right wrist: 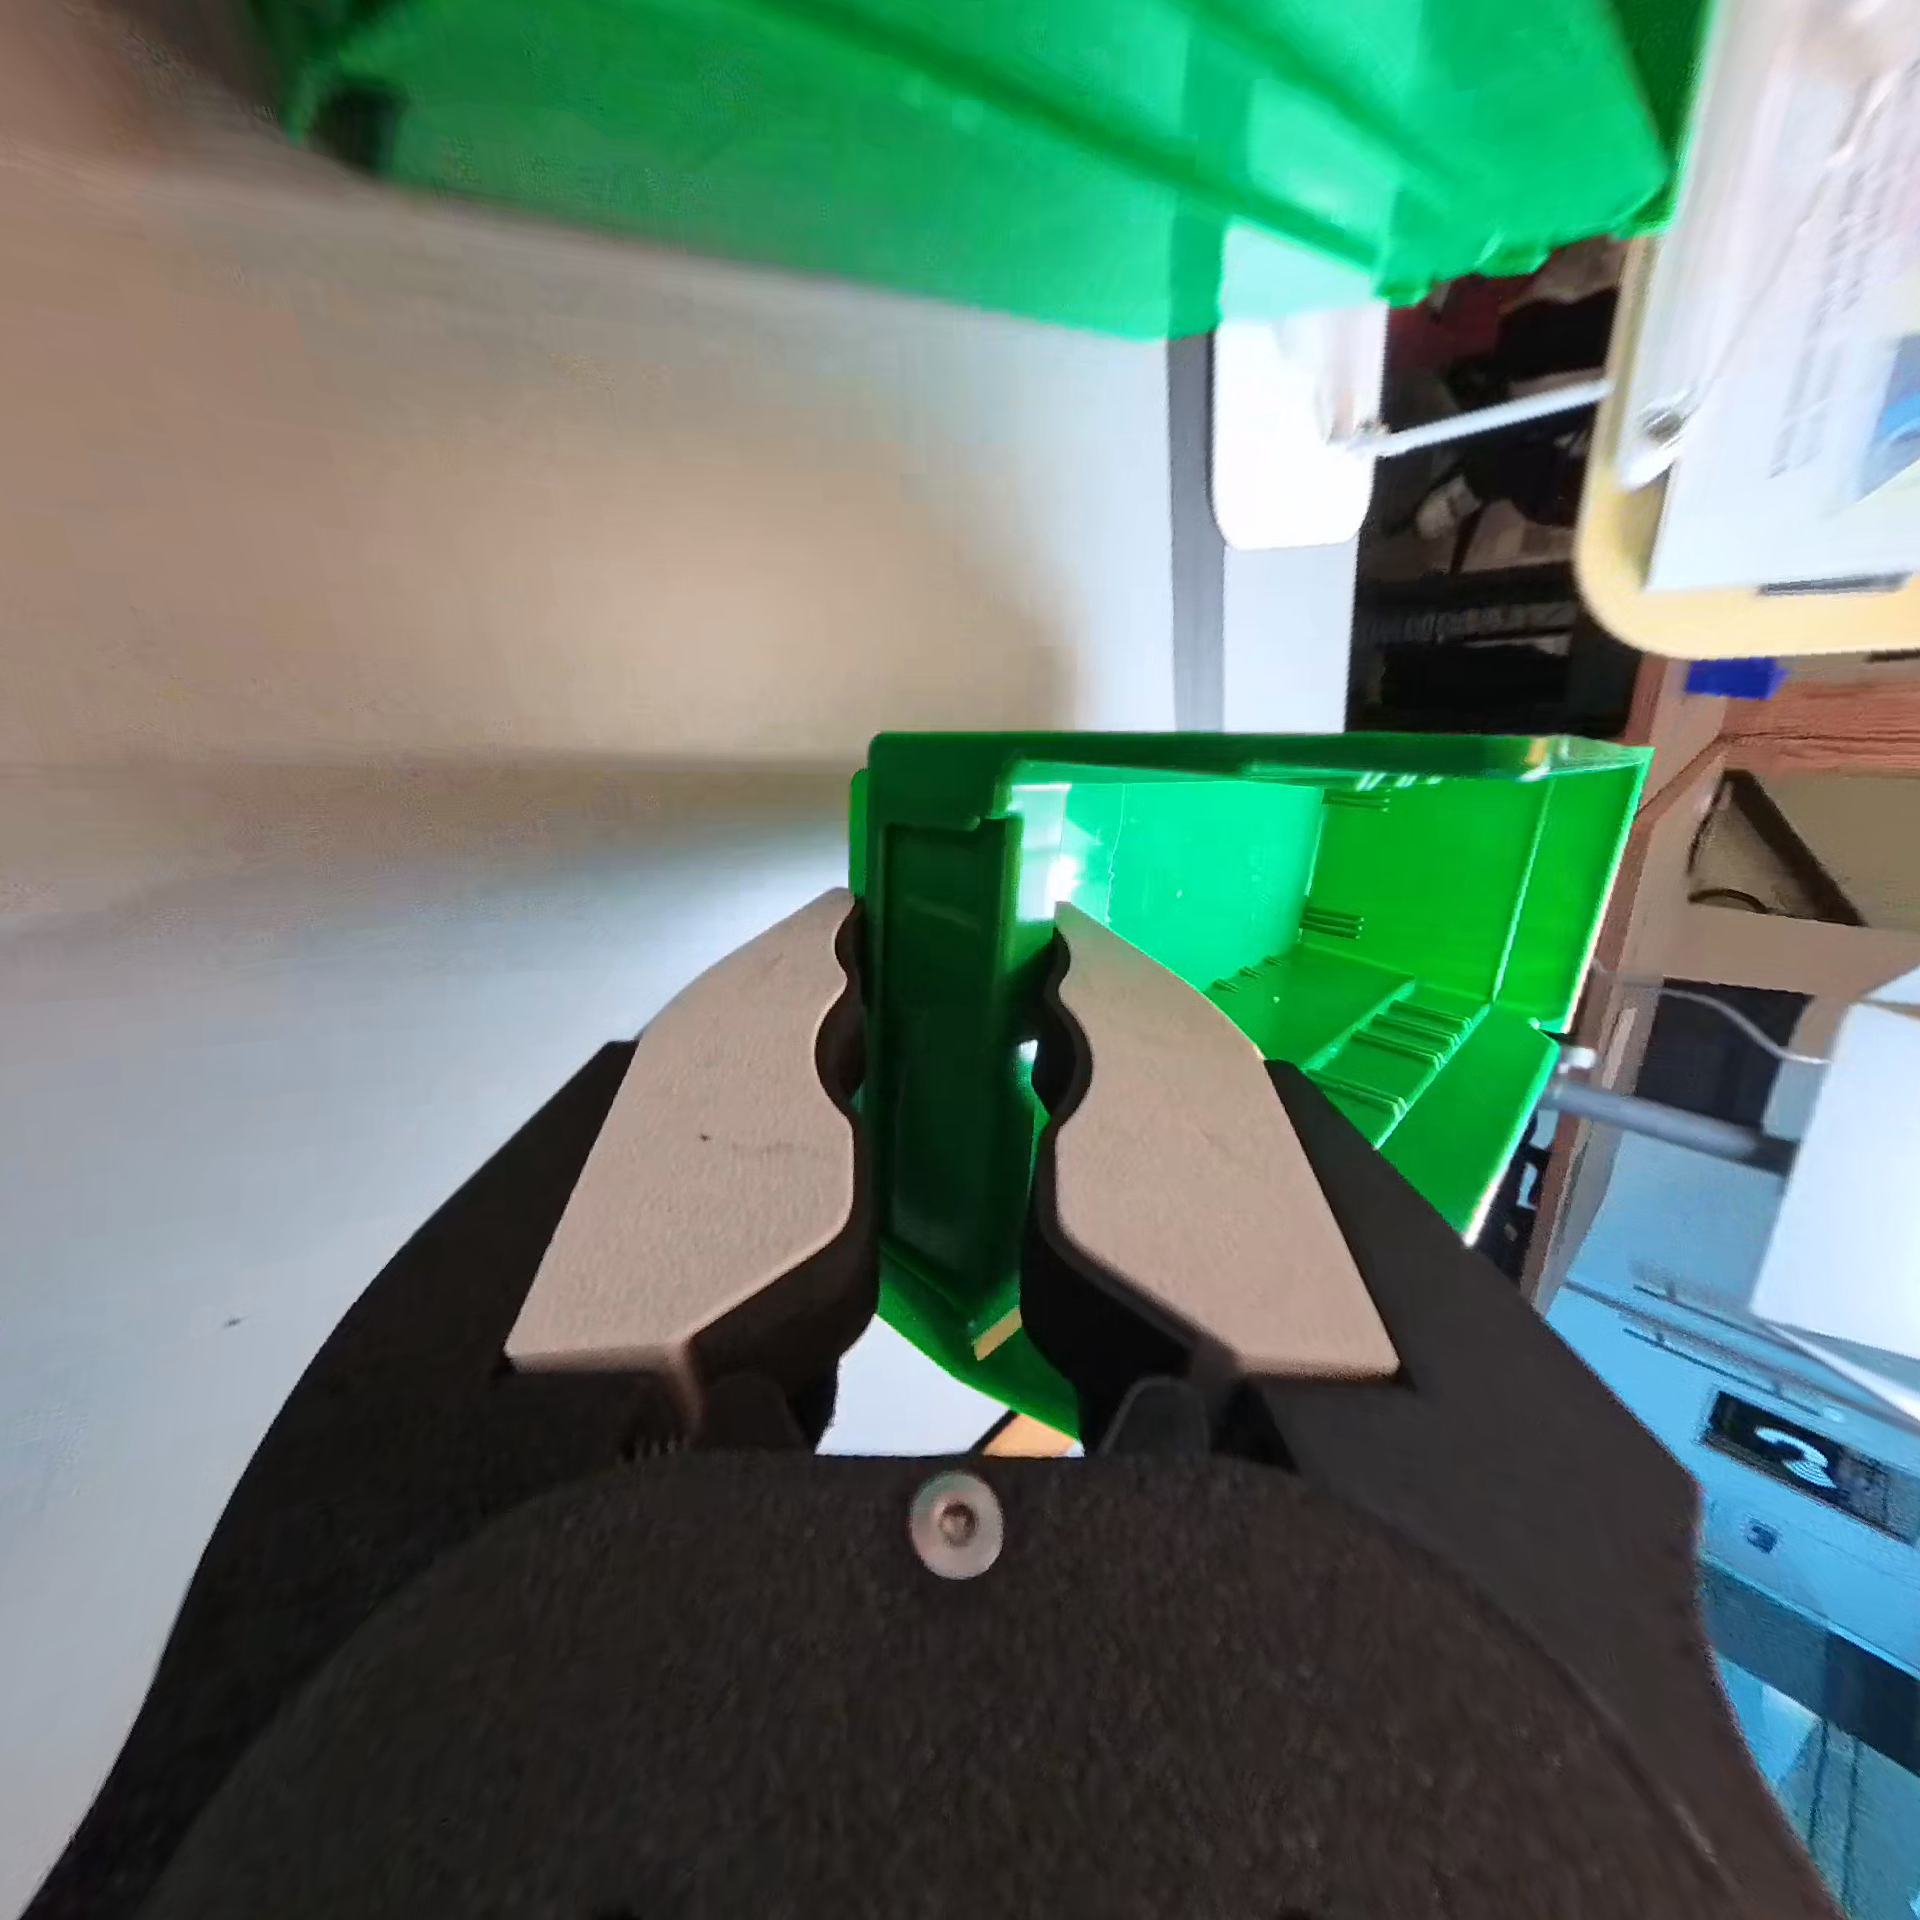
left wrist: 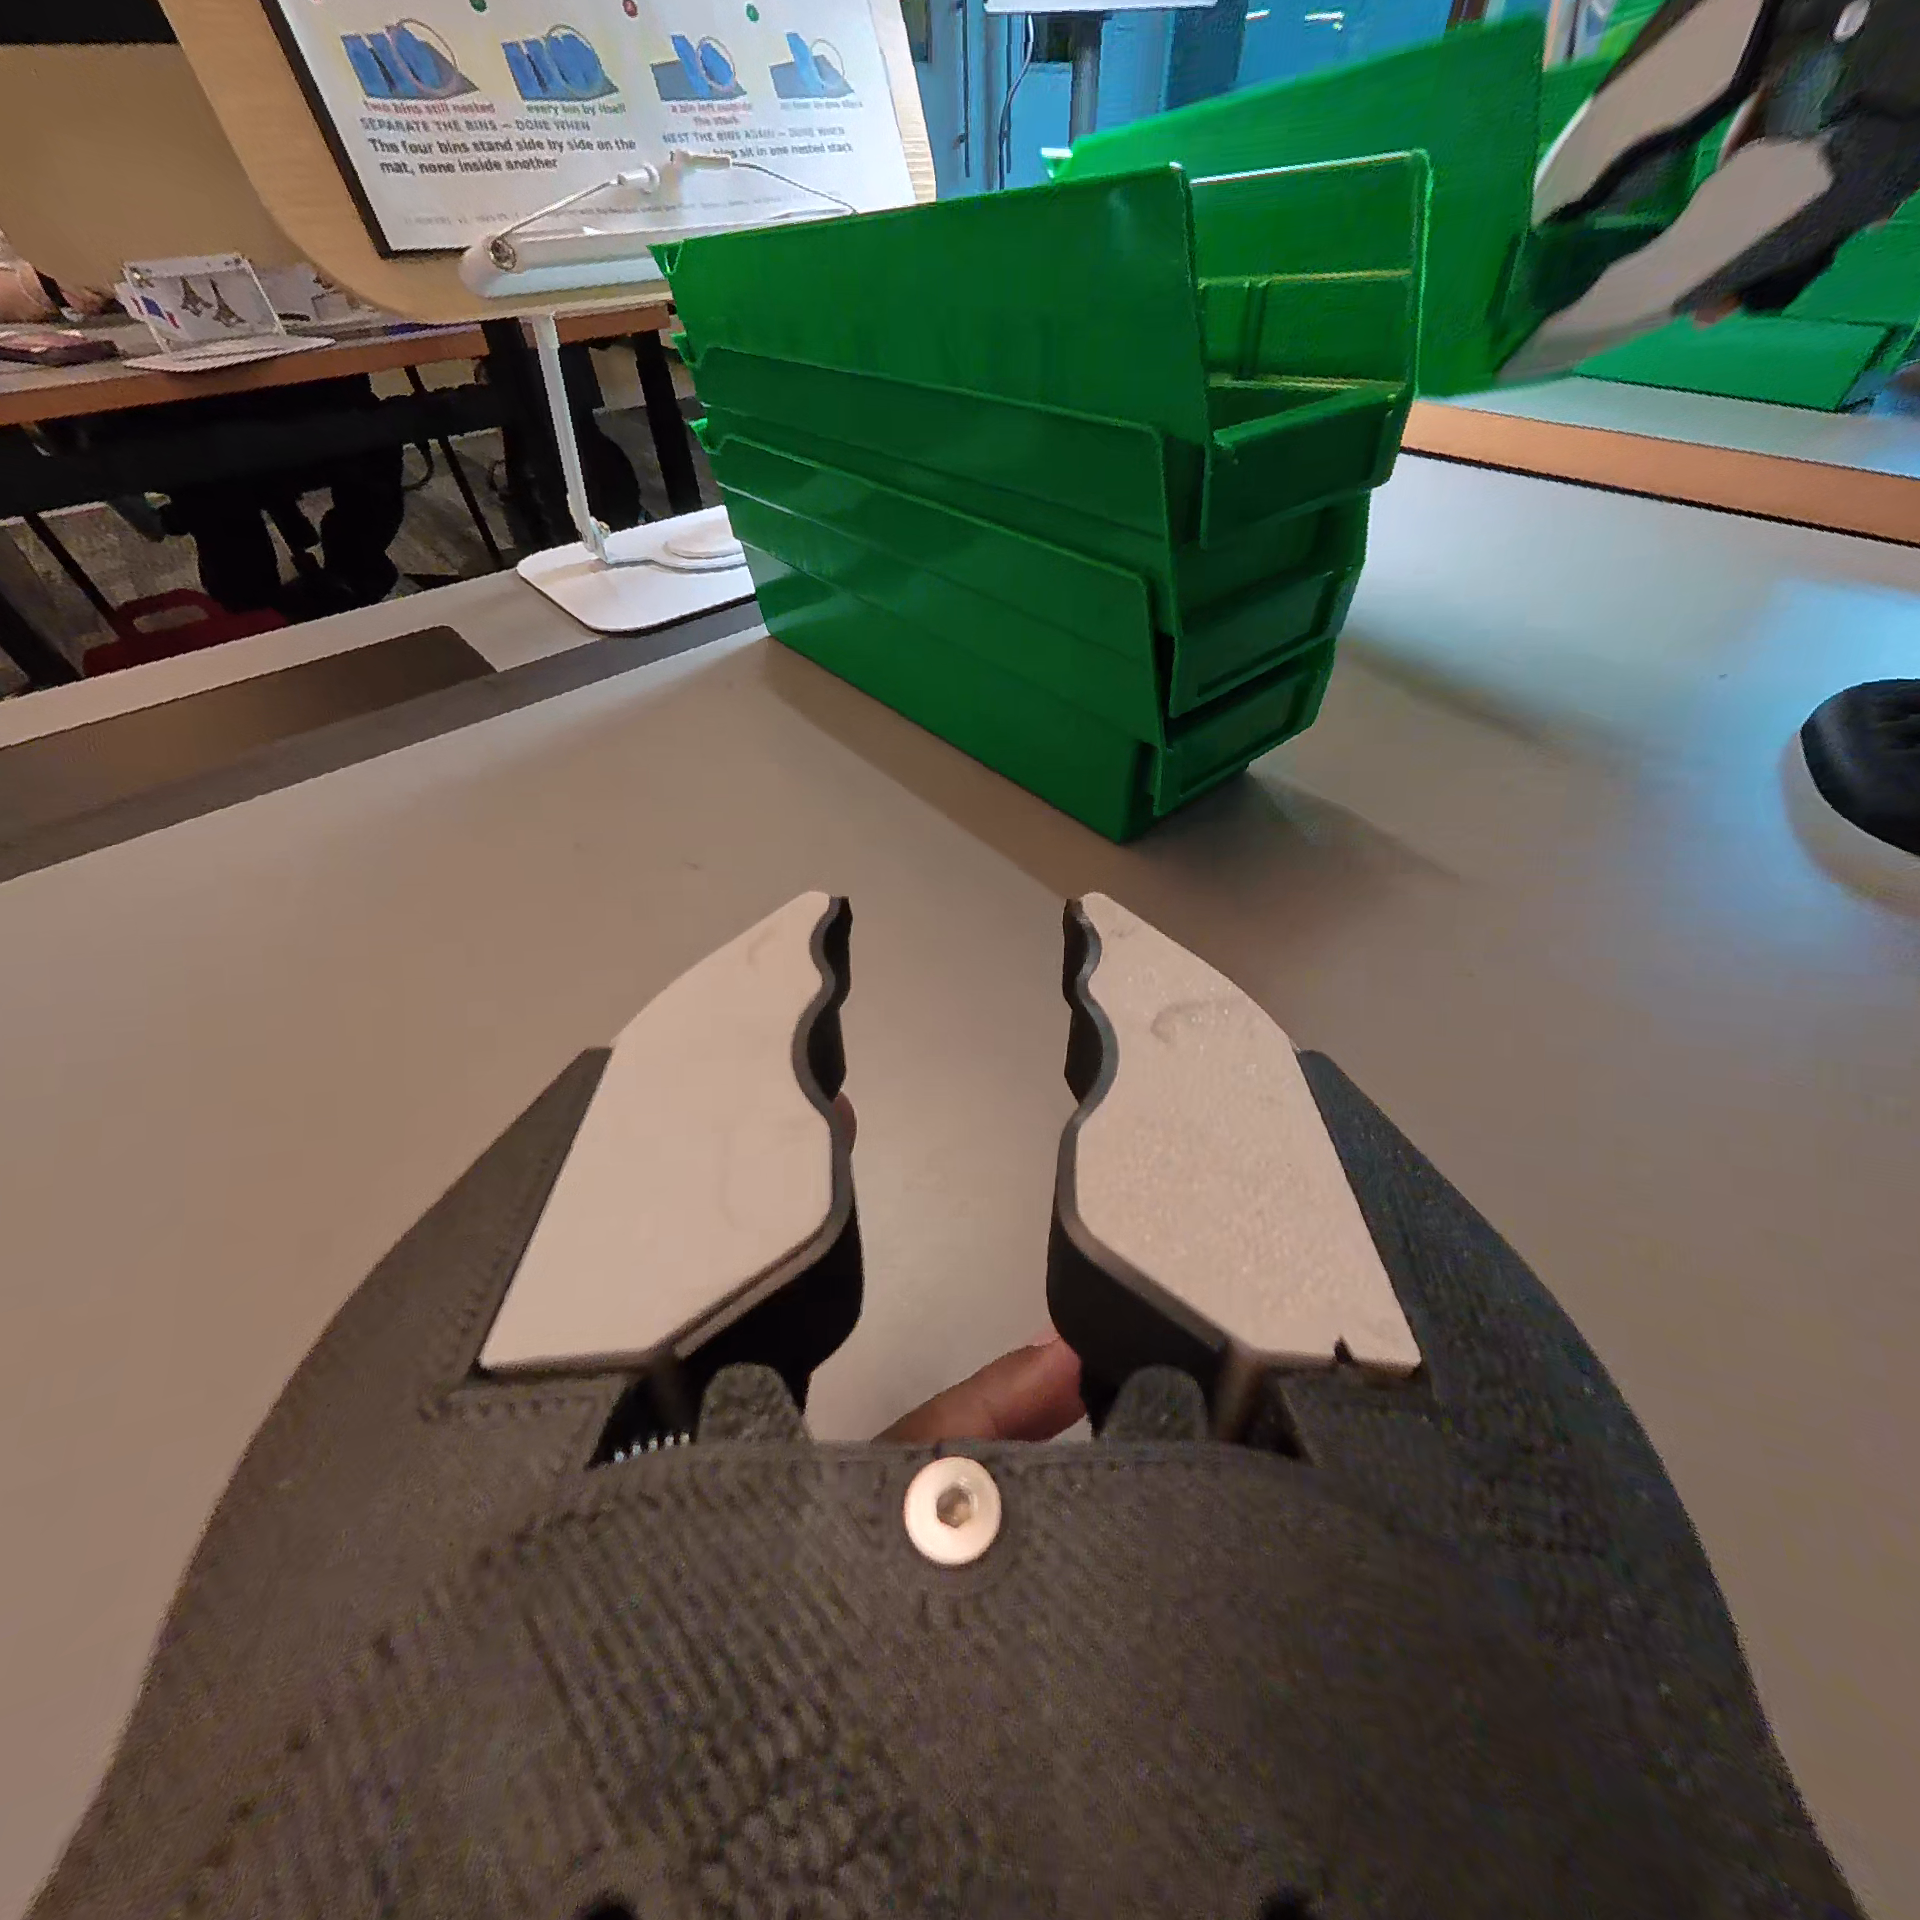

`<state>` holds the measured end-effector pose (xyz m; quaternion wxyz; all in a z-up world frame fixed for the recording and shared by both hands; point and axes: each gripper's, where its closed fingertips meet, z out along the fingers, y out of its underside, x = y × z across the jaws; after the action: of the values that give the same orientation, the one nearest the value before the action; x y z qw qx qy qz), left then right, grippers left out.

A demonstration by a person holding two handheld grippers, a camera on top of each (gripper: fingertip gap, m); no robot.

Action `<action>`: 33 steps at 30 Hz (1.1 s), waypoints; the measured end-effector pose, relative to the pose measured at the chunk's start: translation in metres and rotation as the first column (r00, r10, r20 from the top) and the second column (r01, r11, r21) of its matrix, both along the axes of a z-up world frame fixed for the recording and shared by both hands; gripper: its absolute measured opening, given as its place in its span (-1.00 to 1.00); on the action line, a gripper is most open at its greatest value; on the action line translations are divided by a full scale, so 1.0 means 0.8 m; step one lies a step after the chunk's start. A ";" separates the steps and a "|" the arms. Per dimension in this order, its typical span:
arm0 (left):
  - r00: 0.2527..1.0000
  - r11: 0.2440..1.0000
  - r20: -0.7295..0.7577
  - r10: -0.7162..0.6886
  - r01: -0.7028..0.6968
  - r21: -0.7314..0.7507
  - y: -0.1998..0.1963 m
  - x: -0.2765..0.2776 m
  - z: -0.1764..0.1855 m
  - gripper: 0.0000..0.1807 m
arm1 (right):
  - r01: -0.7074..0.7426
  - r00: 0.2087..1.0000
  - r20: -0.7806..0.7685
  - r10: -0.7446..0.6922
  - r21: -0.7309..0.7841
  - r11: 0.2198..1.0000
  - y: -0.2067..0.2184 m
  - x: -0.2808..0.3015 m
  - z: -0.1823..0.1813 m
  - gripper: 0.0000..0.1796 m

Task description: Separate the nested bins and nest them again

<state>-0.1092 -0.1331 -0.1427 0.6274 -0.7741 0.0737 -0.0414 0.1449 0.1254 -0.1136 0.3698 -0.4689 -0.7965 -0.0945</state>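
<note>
On the grey table (left wrist: pixel 416 1039), ahead and slightly right of the left hand-held gripper (left wrist: pixel 958 914), stands a stack of green bins (left wrist: pixel 1039 499), nested one inside another and resting on the tabletop. The left hand-held gripper hangs low over the table with its fingers spread and nothing between them; bare table shows through the gap, and the stack sits well apart from its fingertips. A white lamp (left wrist: pixel 613 416) with a flat base stands just behind the stack on its left, and a framed instruction poster (left wrist: pixel 623 104) leans farther back.

In the right wrist view, the right hand-held gripper (right wrist: pixel 951 925) is pinching a single green bin (right wrist: pixel 1351 935) by its end wall: one finger lies against the outside of the wall, the other reaches inside the bin. The bin is lifted clear of the table and turned so its open cavity, with ribbed slots along the inner walls, faces the right side of the frame. The view is tilted and blurred; the stack appears as a green mass (right wrist: pixel 935 156) along the top edge, apart from the held bin. In the left wrist view the right hand-held gripper (left wrist: pixel 1704 229) shows blurred at the upper right, above and to the right of the stack.
</note>
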 end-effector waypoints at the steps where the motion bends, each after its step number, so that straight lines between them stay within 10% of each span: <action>1: 1.000 1.000 0.002 0.001 -0.001 -0.005 0.000 0.000 -0.001 -0.56 | 0.005 1.000 0.008 -0.005 0.003 1.000 0.006 0.006 -0.016 -0.68; 23: 1.000 0.999 0.017 0.010 -0.009 -0.036 0.003 -0.003 -0.007 -0.57 | -0.064 0.998 0.030 0.062 0.059 0.996 0.034 0.030 -0.119 -0.67; 33: 1.000 0.999 0.017 0.014 -0.013 -0.039 0.004 -0.004 -0.007 -0.57 | 0.014 0.951 -0.304 -0.058 -0.148 0.989 -0.004 0.020 -0.054 -0.46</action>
<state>-0.1124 -0.1301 -0.1482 0.6132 -0.7862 0.0623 -0.0453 0.1609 0.1226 -0.1569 0.4528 -0.5178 -0.7252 0.0306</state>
